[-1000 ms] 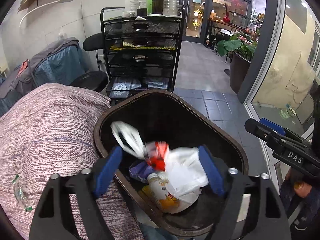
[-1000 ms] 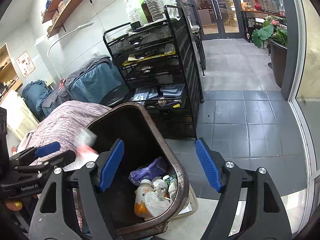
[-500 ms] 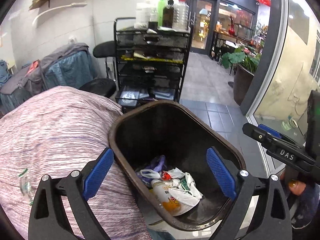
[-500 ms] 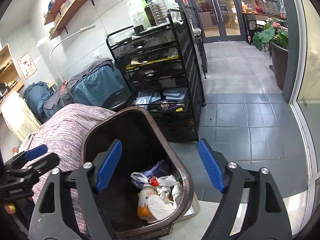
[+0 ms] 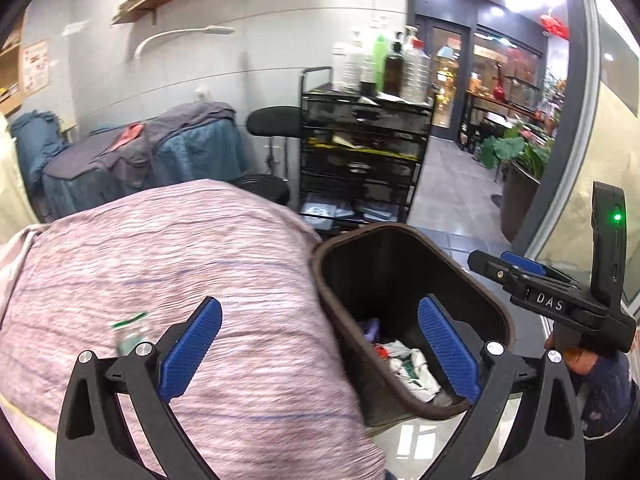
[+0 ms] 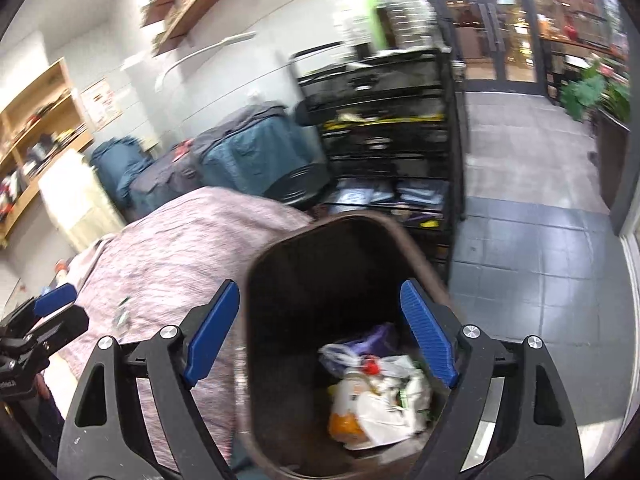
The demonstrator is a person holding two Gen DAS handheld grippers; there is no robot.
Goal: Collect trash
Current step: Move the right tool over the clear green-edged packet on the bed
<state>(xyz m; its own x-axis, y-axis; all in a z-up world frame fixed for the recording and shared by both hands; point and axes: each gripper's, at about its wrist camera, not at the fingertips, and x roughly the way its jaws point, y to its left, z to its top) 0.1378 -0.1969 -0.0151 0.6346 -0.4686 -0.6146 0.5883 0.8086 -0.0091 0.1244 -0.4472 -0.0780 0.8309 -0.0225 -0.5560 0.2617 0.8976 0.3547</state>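
A dark brown trash bin (image 5: 494, 312) stands on the floor beside a pink knitted cover (image 5: 168, 264); it also shows in the right wrist view (image 6: 280, 256). Inside lie white wrappers, an orange-labelled pouch and a purple bag (image 6: 376, 388). A small clear wrapper with green print (image 5: 130, 330) lies on the cover, left of my left gripper's left finger. My left gripper (image 5: 318, 354) is open and empty, above the cover's edge and the bin. My right gripper (image 6: 320, 334) is open and empty above the bin; it also shows at the right in the left wrist view (image 5: 520, 268).
A black mesh drawer cart (image 5: 364, 160) with bottles on top stands behind the bin. Blue-grey draped furniture (image 5: 140, 160) is at the back left. Grey tiled floor (image 6: 540, 280) extends right toward glass doors and a potted plant (image 5: 516, 168).
The trash that was dropping from my left gripper now lies in the bin. My left gripper has pulled back and swung left over the cover. The right gripper shifted slightly.
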